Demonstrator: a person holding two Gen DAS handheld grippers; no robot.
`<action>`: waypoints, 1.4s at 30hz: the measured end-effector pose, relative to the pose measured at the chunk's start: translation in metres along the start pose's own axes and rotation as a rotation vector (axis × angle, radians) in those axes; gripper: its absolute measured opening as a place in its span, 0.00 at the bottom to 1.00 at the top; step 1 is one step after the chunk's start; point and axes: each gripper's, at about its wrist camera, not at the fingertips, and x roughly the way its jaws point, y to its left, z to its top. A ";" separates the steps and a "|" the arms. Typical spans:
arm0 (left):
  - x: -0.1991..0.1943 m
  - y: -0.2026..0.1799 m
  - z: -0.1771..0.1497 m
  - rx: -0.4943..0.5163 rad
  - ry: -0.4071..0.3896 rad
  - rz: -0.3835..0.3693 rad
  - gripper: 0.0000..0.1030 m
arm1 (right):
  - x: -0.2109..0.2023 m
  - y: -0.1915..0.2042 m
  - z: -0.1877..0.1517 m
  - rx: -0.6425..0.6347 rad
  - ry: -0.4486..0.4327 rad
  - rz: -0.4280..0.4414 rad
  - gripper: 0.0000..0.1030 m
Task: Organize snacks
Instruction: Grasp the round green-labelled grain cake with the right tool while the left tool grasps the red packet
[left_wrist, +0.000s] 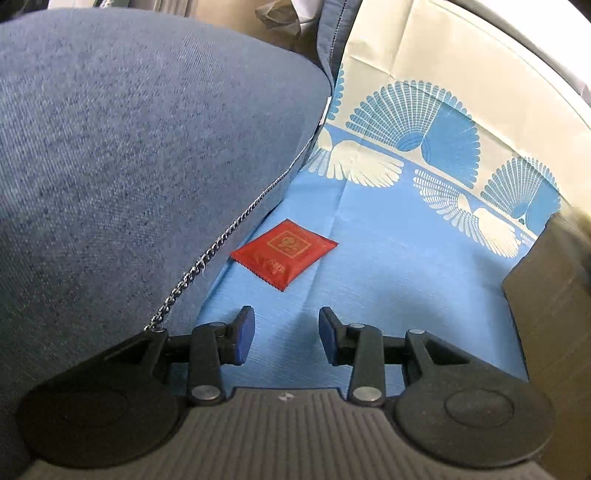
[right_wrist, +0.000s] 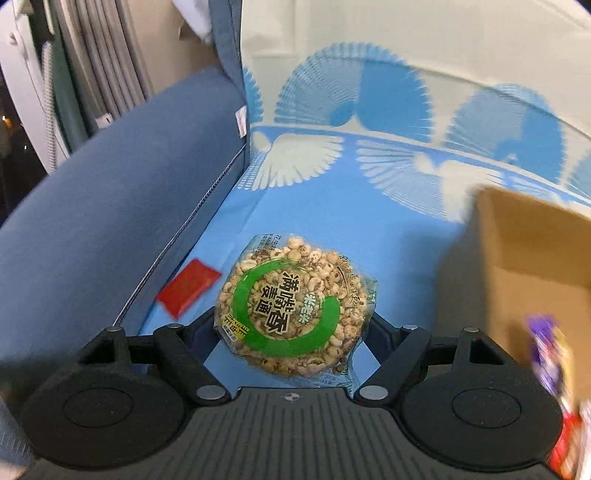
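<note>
Round puffed-grain cake (right_wrist: 291, 306) in clear wrapper with green ring label, clamped between right gripper (right_wrist: 291, 325) fingers above blue cloth (right_wrist: 332, 236), red sachet (left_wrist: 283, 253) flat on cloth beside denim cushion (left_wrist: 140, 155), left gripper (left_wrist: 287, 334) jaws spread wide, empty, cardboard box (right_wrist: 524, 251) at right.

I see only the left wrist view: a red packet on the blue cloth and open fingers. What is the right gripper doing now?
Observer: The right gripper holds a round puffed grain cake in clear wrap, lifted above the blue cloth.
Operator: Is the box beside me open?
Observer: Yes, the cardboard box is open, and a purple wrapper lies inside, though blurred.
Operator: Where is the cake relative to my red packet?
Observer: The red packet lies to the left of the cake, near the sofa arm, and the box is on the right.
</note>
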 end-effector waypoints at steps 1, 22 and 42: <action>-0.001 -0.001 0.000 0.012 -0.007 0.004 0.41 | -0.011 -0.001 -0.009 0.007 -0.004 0.002 0.79; 0.035 -0.052 0.010 0.316 -0.105 0.195 0.67 | -0.031 0.032 -0.103 -0.289 -0.086 -0.038 0.79; -0.034 -0.004 0.013 0.096 0.080 -0.221 0.04 | -0.011 0.050 -0.120 -0.332 0.009 0.022 0.79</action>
